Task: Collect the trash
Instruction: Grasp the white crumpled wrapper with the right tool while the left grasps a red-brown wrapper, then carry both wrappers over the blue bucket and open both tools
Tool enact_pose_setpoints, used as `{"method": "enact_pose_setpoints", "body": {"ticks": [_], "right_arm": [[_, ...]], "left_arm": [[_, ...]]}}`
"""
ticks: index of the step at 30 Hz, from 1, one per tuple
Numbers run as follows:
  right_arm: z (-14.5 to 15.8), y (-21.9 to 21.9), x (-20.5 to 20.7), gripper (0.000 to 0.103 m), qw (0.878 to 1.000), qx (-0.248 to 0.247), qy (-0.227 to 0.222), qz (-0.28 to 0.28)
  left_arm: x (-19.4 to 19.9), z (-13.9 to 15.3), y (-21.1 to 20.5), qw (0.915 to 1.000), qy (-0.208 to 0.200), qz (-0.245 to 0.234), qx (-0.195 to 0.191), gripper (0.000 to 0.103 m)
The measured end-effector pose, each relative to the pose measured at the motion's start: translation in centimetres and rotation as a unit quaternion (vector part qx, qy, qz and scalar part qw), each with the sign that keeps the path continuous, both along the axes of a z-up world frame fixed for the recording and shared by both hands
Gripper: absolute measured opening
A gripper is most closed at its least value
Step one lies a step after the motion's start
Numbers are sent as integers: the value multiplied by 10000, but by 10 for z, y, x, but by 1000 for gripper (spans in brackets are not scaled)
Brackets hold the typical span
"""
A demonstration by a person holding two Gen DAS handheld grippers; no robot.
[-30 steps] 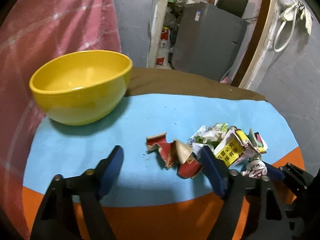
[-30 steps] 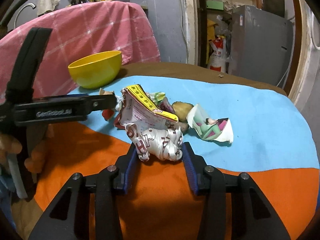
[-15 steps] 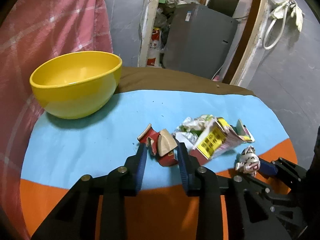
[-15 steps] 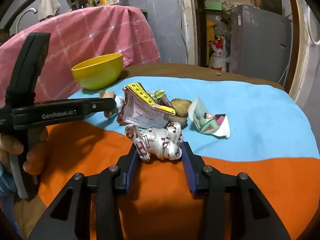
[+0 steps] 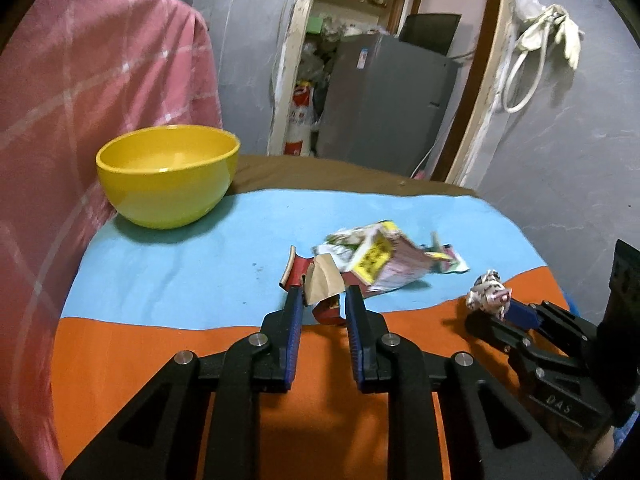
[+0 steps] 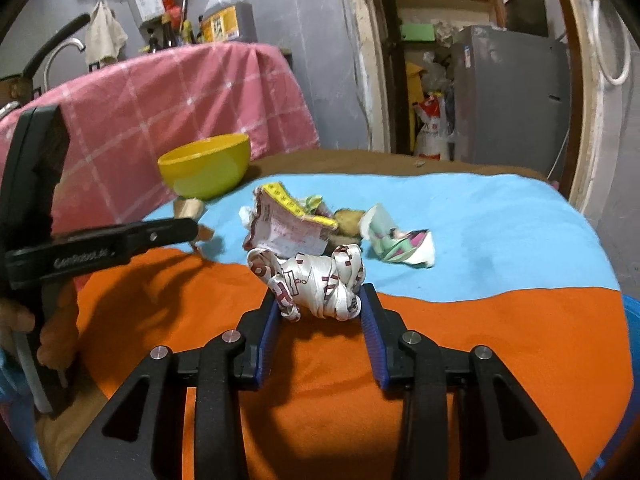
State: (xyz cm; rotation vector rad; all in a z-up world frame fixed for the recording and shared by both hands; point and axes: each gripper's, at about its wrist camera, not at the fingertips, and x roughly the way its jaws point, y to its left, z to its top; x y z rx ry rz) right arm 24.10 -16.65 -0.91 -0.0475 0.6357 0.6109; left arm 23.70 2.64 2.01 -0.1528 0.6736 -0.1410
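Observation:
My left gripper (image 5: 320,298) is shut on a torn red and tan carton scrap (image 5: 322,280), lifted slightly above the cloth. My right gripper (image 6: 320,304) is shut on a crumpled white and red wrapper (image 6: 316,280), which also shows in the left wrist view (image 5: 489,291). A pile of trash lies on the blue cloth: a yellow-edged printed pack (image 6: 288,228), a brown lump (image 6: 347,219) and a green and pink wrapper (image 6: 400,242). A yellow bowl (image 5: 168,174) stands at the far left of the table.
The table wears a blue and orange cloth (image 5: 168,280). A pink checked cloth (image 5: 80,92) hangs over something at the left. A grey cabinet (image 5: 384,100) stands in the doorway behind. The left gripper's body (image 6: 100,248) crosses the right wrist view.
My left gripper closed on the carton scrap and lifted it back from the pile. My right gripper keeps its hold on the crumpled wrapper and has drawn back a little.

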Motion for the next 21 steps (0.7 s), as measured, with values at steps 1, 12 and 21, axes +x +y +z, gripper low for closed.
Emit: {"method": "enact_pose_setpoints", "body": {"ticks": [1,12,21], "right_arm": [[3,-4,-2,36,10000,43,-71,-38],[55,-62,-37,36,9855,478,-1444,-750],[79,-145,-47,36,9632,981,-1723,-1815]], "left_arm": [[-4,3,-4,10000,-90,-24,3,18],[-21,43,-57,9924,-1169,-381,-86,18],[-11,67,-140,9815,-1503,-1169,-209,18]]}}
